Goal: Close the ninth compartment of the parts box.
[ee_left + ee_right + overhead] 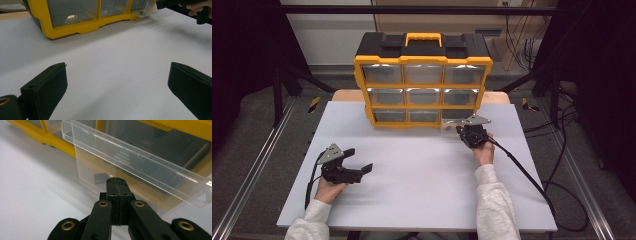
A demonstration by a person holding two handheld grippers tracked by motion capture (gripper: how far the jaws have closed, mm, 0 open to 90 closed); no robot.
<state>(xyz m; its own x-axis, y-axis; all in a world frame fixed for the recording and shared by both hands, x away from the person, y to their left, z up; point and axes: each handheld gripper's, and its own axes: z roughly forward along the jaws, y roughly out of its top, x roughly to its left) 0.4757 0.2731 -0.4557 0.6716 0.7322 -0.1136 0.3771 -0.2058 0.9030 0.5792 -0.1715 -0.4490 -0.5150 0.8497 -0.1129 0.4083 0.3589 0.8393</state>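
White tabletop (412, 175), yellow organizer (423, 85), left claw (357, 160) wide open, right claw (460, 129) closed, empty.

Bright light from above makes the white table (412, 170) shine. The sides of the room are dark. The clear drawer (140, 170) looks soft and blurry up close.

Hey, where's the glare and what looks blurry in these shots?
High view: white glare along the tops of the yellow organizer's clear bins. Left gripper view: the pulled-out clear drawer is smeared, and the near left tongs are soft. Right gripper view: the shut right tongs look sharp, and the yellow frame behind is blurred.
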